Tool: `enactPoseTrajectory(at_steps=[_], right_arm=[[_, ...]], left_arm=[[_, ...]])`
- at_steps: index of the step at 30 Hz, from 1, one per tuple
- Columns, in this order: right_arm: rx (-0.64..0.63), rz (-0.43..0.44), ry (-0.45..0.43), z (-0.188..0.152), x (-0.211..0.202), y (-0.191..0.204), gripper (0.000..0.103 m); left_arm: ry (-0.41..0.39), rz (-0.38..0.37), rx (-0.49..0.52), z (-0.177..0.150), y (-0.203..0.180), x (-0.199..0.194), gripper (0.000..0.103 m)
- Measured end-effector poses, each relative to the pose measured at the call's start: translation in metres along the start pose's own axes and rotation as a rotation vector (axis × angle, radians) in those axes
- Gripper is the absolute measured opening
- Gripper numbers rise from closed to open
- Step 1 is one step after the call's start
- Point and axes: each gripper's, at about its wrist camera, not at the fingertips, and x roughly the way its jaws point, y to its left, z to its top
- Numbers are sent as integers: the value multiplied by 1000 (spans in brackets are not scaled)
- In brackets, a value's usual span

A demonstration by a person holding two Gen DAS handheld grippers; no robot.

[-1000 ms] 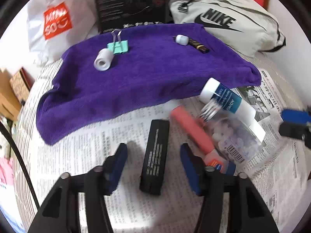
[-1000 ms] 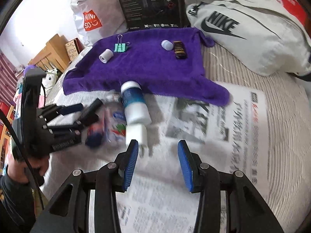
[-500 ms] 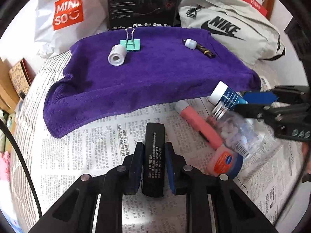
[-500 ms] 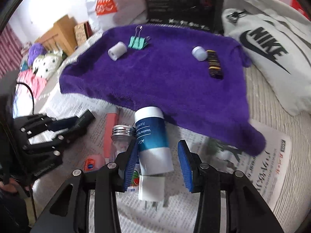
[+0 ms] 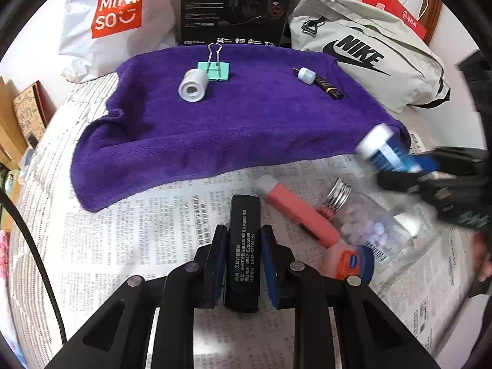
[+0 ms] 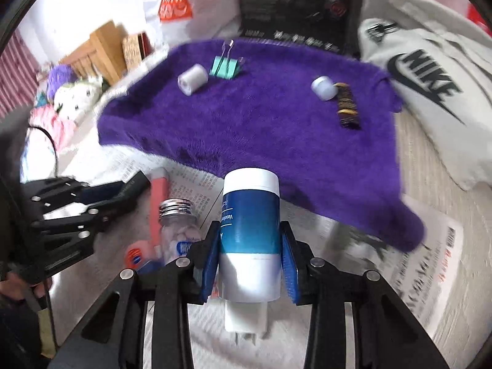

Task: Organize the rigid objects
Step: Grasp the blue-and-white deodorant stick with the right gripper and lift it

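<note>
Lifted now, Vaseline bottle [image 6: 249, 230] in right claw [image 6: 250, 256]

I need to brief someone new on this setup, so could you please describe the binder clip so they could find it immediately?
Start at the purple towel spread over the newspaper. Near its far edge, just in front of the upright black box, lies the binder clip, beside a small white roll. It is the only mint-green item, with silver wire handles.

Wooden furniture [image 6: 101, 49] stands left; a white wall [image 5: 455, 30] rises behind.
</note>
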Motion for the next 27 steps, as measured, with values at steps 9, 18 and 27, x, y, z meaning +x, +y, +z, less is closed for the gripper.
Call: enactPoseTrajectory(at_steps=[9, 18, 27], right_arm=[[120, -116, 21, -46, -29, -53, 37], [144, -165, 33, -70, -13, -60, 37], [178, -148, 14, -72, -17, -63, 37]], left_arm=[[4, 45, -1, -7, 10, -5, 22], [-23, 56, 17, -9, 6, -4, 22], [-14, 8, -26, -5, 11, -12, 21]])
